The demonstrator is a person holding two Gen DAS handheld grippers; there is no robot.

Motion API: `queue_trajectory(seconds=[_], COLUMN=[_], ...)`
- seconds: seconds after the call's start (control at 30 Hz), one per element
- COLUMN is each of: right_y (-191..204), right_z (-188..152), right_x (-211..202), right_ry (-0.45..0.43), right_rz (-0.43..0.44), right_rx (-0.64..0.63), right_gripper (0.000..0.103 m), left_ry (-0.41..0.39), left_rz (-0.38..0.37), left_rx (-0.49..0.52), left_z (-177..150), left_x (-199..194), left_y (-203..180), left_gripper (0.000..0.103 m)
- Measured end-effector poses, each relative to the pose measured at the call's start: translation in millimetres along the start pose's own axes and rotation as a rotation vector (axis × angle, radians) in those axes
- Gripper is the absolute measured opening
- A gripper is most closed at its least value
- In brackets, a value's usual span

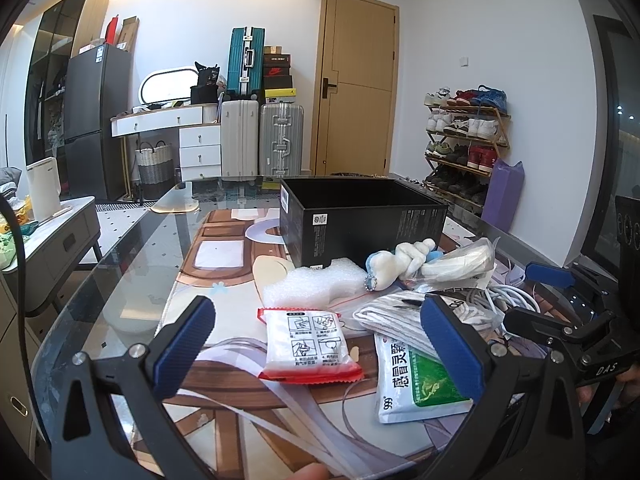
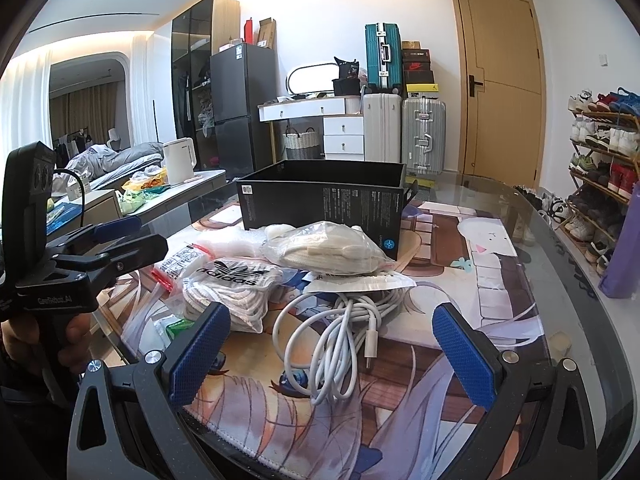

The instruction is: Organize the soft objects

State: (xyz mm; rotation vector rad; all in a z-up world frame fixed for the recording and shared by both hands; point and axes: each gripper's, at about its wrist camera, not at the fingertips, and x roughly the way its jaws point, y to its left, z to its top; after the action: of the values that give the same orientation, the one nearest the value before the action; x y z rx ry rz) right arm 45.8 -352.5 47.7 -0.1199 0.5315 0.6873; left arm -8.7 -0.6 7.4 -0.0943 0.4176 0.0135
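We hold both grippers above the glass tabletop (image 1: 132, 248), fingers spread wide and empty. Between the left gripper (image 1: 316, 344) fingers lies a red-edged sachet (image 1: 310, 346); a coiled white cable (image 2: 336, 340) lies between the right gripper (image 2: 332, 346) fingers. Beyond both, bagged white socks (image 2: 328, 252) rest against the open black box (image 2: 324, 200).

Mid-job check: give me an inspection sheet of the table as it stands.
Surface: glass table with printed mat.
Job's things: red-edged sachet, green medicine pack, foam piece, plush toy, bagged white cloth, adidas bag; open black box behind them.
Clutter: nothing seen.
Grippers: left gripper open; right gripper open.
Cables: white cable coil.
Surroundings: suitcases, shoe rack, door.
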Motion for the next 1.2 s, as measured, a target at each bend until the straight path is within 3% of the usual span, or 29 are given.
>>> queue_trajectory(seconds=[0.23, 0.8, 1.2], right_y=[-6, -4, -3], right_z=[-1, 0, 0], right_x=[7, 8, 10], right_ry=[0.019, 0.015, 0.046], right_rz=[-0.051, -0.036, -0.048], right_rx=[0.014, 0.012, 0.008], right_gripper=[0.103, 0.103, 0.103], left_ry=[0.002, 0.032, 0.102], left_rz=[0.004, 0.05, 0.076], left_rx=[0.001, 0.009, 0.008], left_z=[-1, -3, -7], left_x=[0, 9, 22], left_y=[1, 4, 8], left_gripper=[0.103, 0.103, 0.103])
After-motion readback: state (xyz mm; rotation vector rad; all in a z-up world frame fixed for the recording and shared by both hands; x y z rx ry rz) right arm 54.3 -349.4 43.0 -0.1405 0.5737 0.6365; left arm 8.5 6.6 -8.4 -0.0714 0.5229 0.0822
